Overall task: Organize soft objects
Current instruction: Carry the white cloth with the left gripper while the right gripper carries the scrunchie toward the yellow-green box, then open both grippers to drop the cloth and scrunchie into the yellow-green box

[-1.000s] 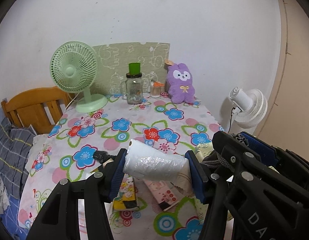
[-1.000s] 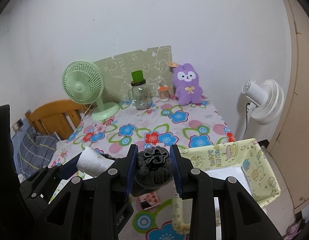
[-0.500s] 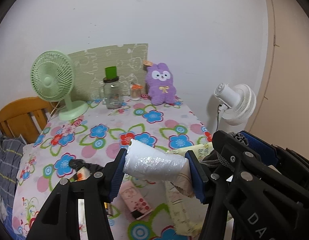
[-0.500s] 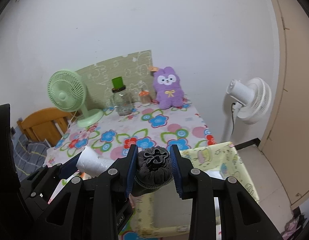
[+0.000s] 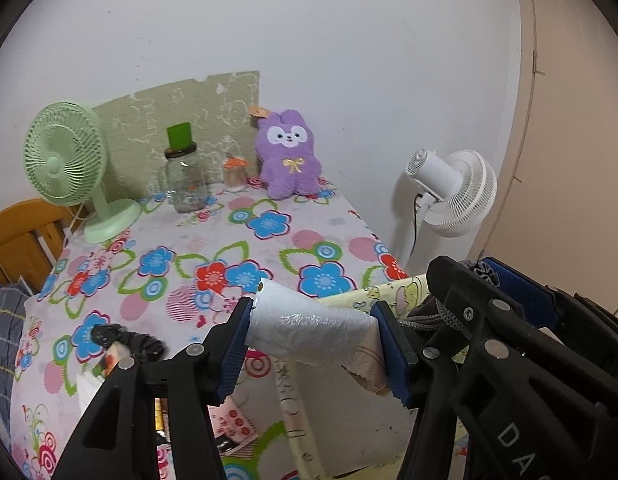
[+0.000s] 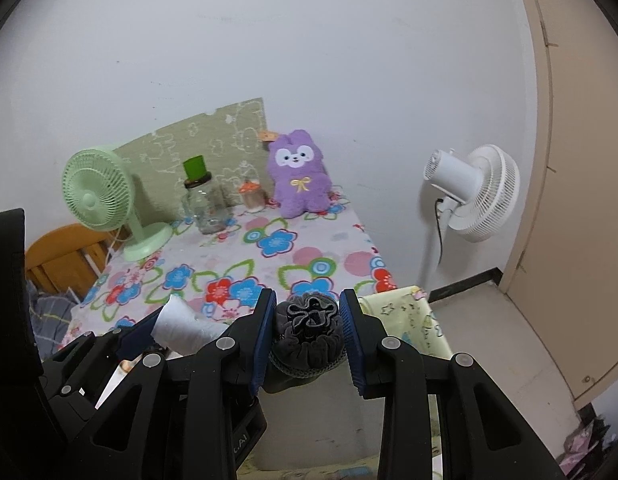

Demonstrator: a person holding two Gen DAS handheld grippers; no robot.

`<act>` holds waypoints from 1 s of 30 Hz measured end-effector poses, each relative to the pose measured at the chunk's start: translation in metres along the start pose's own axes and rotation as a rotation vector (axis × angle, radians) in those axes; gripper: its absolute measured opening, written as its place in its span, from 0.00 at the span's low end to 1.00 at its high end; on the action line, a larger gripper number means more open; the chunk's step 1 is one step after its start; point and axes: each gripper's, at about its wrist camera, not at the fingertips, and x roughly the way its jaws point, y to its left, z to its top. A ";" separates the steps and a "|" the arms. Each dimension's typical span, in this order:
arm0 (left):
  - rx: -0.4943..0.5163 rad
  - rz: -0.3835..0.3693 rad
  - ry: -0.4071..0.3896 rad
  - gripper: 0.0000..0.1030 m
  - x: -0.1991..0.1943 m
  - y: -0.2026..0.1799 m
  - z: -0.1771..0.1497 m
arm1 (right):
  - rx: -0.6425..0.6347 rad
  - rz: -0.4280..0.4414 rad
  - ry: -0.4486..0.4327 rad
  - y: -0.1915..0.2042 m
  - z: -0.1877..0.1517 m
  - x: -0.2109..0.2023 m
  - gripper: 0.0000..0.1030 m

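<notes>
Scrunchie [image 6: 307, 330] clenched in right tool [image 6: 308, 334]; plastic-wrapped roll [image 5: 309, 330] clamped in left tool [image 5: 315, 338]. Both aloft over yellow bin [image 5: 393, 294] beside tabletop [image 5: 237, 240]. Neither deposited; dark item [image 5: 127, 340] left on tabletop.

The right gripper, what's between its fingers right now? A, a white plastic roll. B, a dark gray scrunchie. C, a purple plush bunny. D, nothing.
B: the right gripper has its blue pads pressed on both sides of a dark gray scrunchie.
</notes>
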 end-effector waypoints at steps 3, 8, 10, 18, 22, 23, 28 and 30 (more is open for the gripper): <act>0.010 -0.010 0.025 0.62 0.011 -0.006 -0.002 | 0.010 -0.016 0.012 -0.008 -0.002 0.008 0.35; 0.024 -0.022 0.064 0.64 0.029 -0.013 -0.004 | 0.026 -0.044 0.044 -0.022 -0.005 0.026 0.35; 0.027 -0.024 0.073 0.67 0.035 -0.015 -0.004 | 0.029 -0.053 0.052 -0.026 -0.005 0.032 0.35; 0.048 -0.012 0.113 0.85 0.050 -0.016 -0.004 | 0.032 -0.053 0.081 -0.031 -0.006 0.053 0.37; 0.045 -0.040 0.119 0.91 0.050 -0.015 -0.004 | 0.028 -0.050 0.084 -0.033 -0.006 0.055 0.58; 0.045 -0.041 0.117 0.93 0.050 -0.015 -0.004 | 0.031 -0.044 0.084 -0.033 -0.006 0.056 0.61; 0.044 -0.041 0.116 0.95 0.047 -0.015 -0.003 | 0.043 -0.036 0.080 -0.033 -0.006 0.053 0.73; 0.042 -0.040 0.113 0.95 0.046 -0.014 -0.003 | 0.043 -0.036 0.082 -0.033 -0.006 0.052 0.76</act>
